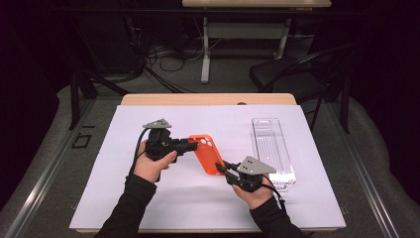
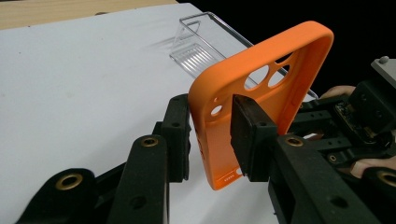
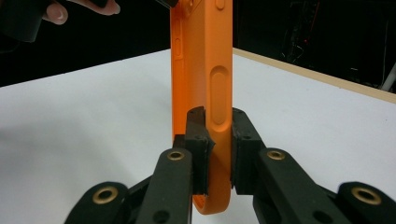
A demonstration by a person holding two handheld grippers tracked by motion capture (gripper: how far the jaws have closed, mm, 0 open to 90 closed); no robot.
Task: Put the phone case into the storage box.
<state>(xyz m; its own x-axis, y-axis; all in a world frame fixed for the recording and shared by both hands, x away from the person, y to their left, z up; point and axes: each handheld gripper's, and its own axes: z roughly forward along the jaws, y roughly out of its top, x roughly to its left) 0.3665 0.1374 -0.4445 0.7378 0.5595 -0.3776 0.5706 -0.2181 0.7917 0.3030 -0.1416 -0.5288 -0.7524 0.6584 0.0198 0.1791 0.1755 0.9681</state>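
My right gripper pinches the orange phone case by its side wall, holding it upright off the table so my left gripper, jaws spread astride its far edge, can take it.

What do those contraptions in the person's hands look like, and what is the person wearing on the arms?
Each hand holds a black gripper: the left gripper and the right gripper. Each carries a grey three-cornered plate on top and trails a black cable. Up close, the jaws are black linked bars with brass-coloured pivot rings, ending in flat black pads. The person wears long black sleeves.
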